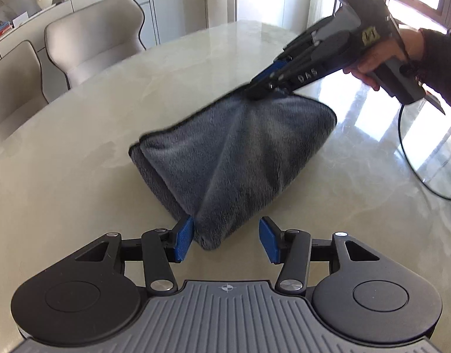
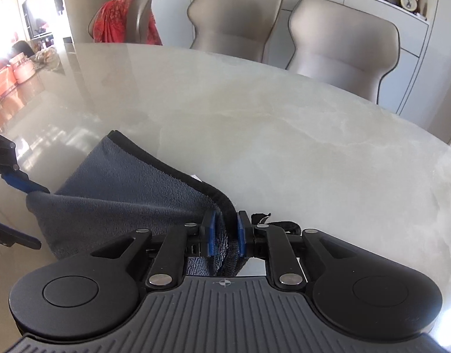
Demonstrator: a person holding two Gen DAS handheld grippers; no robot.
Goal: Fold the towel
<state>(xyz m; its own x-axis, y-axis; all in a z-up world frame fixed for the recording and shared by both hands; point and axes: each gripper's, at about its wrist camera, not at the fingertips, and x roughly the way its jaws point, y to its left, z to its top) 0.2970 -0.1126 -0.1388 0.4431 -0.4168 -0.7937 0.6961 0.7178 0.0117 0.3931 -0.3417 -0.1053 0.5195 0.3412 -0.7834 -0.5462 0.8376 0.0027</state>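
Two grippers meet our grey towel [image 1: 234, 161] mid-table [image 1: 78, 161]: our right gripper [image 2: 225, 234] pinches its black-hemmed edge, our left gripper [image 1: 226, 241] stands open around the near corner. Bare marble surrounds it.

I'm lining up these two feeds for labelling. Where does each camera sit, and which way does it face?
Left wrist: on the left gripper, angled down at the grey towel; shows its own open fingers, the right gripper, a hand.
Right wrist: on the right gripper, angled down across the marble table toward chairs; jaws around the towel's edge.
Shared: towel, table, chairs.
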